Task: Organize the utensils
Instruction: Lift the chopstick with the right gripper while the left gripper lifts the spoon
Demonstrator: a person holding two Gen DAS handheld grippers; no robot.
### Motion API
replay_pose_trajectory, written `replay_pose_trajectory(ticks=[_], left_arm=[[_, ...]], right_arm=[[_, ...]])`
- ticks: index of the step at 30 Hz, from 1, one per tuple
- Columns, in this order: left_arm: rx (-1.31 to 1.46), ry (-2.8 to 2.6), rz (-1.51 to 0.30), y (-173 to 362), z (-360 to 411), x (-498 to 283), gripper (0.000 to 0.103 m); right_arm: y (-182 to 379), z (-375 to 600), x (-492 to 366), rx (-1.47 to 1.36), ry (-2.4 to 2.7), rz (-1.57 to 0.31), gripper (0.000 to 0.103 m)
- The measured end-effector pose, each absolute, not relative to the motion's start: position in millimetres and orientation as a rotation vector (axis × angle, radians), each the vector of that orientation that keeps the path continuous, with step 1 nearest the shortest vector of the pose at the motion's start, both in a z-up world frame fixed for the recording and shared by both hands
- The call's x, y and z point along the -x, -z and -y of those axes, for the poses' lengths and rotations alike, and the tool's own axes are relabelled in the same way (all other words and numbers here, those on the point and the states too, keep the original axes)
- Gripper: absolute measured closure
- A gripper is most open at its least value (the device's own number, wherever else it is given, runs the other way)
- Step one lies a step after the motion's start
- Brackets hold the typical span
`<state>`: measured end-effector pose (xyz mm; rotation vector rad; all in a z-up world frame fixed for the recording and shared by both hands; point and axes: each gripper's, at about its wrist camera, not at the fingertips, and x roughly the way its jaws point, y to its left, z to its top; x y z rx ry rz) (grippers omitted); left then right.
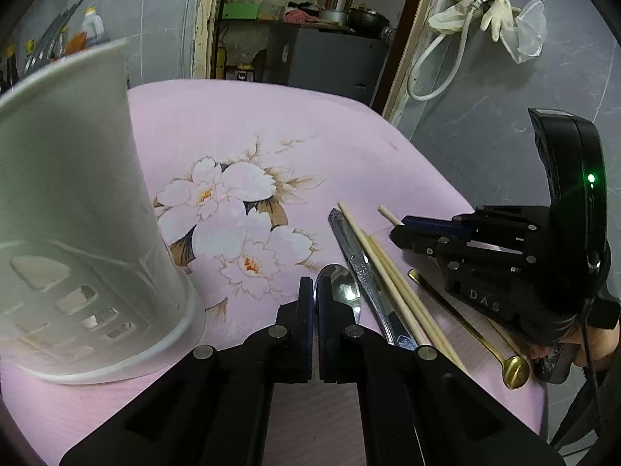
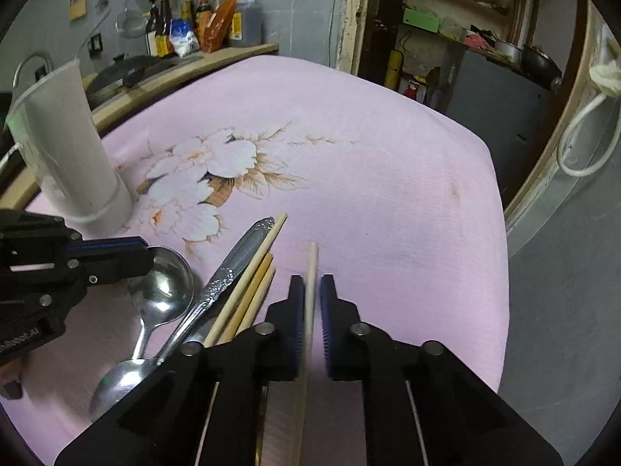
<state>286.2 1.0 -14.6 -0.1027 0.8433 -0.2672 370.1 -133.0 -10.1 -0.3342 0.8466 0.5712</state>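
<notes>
A white utensil holder (image 1: 77, 213) stands on the pink flowered cloth (image 1: 271, 124); it also shows in the right wrist view (image 2: 73, 155). My left gripper (image 1: 315, 291) is shut on the rim of a steel spoon's bowl (image 1: 341, 287), seen from the side in the right wrist view (image 2: 163, 283). My right gripper (image 2: 310, 291) is partly open around a single wooden chopstick (image 2: 310, 272), which touches the left pad. Other chopsticks (image 2: 248, 291), an ornate steel-handled utensil (image 2: 233, 264), a second steel spoon (image 2: 116, 384) and a gold spoon (image 1: 465, 326) lie between the grippers.
A counter with sauce bottles (image 2: 202, 23) runs behind the table at left. A doorway with shelves (image 2: 458, 19) is behind. The table's right edge (image 2: 500, 233) drops to a grey floor. A hose and gloves (image 1: 465, 23) hang on the wall.
</notes>
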Motion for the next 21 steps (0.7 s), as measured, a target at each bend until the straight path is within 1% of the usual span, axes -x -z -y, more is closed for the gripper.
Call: replay_pose_trajectory(ticks=[3, 8, 15, 21], left_arm=[[0.102, 0.265, -0.804, 8.6, -1.5, -280.9, 0.103], [0.087, 0.234, -0.708, -4.4, -3.6, -269.2, 0.103], [0.053, 0.153, -0.521, -24.4, -0.2, -243.2, 0.103], [0.068, 0.103, -0.398, -35.4, -5.1, -224.9, 0.103]], right_arm=[[6.1, 142.2, -368.2, 0.239, -0.592, -0.845, 0.1], [-11.3, 151.1, -342.2, 0.162, -0.603, -0.728, 0.1], [-42.9, 154.3, -299.7, 0.103, -0.585, -0.488, 0.1], [-61.4, 153.3, -274.5, 0.051, -0.576, -0.304, 0.1]])
